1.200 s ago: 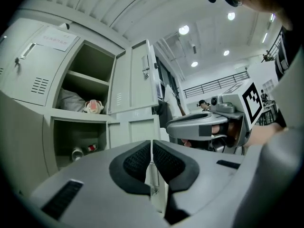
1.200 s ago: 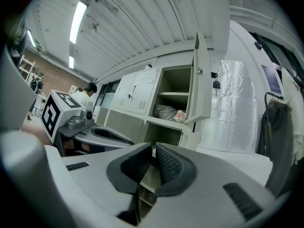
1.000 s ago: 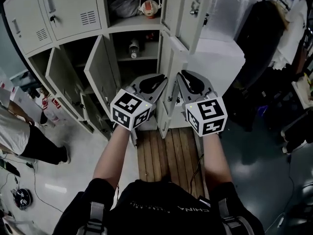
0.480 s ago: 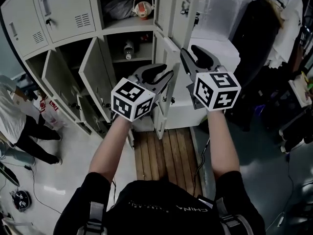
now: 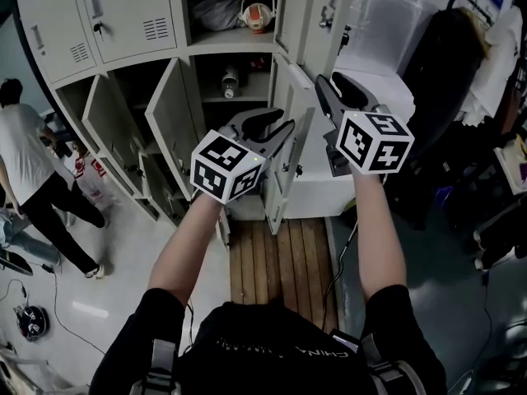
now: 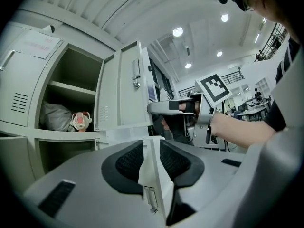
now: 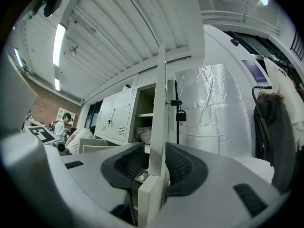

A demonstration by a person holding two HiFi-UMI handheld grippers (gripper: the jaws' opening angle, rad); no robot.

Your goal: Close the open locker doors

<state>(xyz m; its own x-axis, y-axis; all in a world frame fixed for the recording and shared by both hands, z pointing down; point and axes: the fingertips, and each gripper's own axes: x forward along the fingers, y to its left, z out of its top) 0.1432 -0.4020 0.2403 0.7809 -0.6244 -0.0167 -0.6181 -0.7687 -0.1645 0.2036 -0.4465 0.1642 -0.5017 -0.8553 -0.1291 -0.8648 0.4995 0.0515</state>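
Far left, a person (image 5: 31,167) in a white top stands on the floor beside the lockers (image 5: 123,52). At top left the shut doors (image 5: 128,15) sit flush. Below them the open doors (image 5: 174,128) swing out toward the camera, with another ajar lower down. The centre column is open. Its top shelf holds a grey bundle (image 5: 216,10) and a red-and-white item (image 5: 258,12), side by side.

The left gripper (image 6: 151,148) is held level in front of the centre column. Its jaws are wide and have just been opening. The free edge of the lower door (image 5: 290,151) stands in the gap between the pads (image 6: 128,163), and no pressing is visible. This door juts out edge-on to the right of the centre column, above the boards (image 5: 280,257).

The right gripper (image 7: 155,151) is higher and just right of the left one. Its jaws are wide and have likewise just been opening. The edge of the upper door (image 7: 160,94) runs up through the gap, and the pads are not seen to press on it. This door also stands open, and a padlock (image 7: 181,114) hangs beside it. Further right is a foil-covered panel (image 7: 213,108), then dark clothes (image 5: 445,72) hanging.
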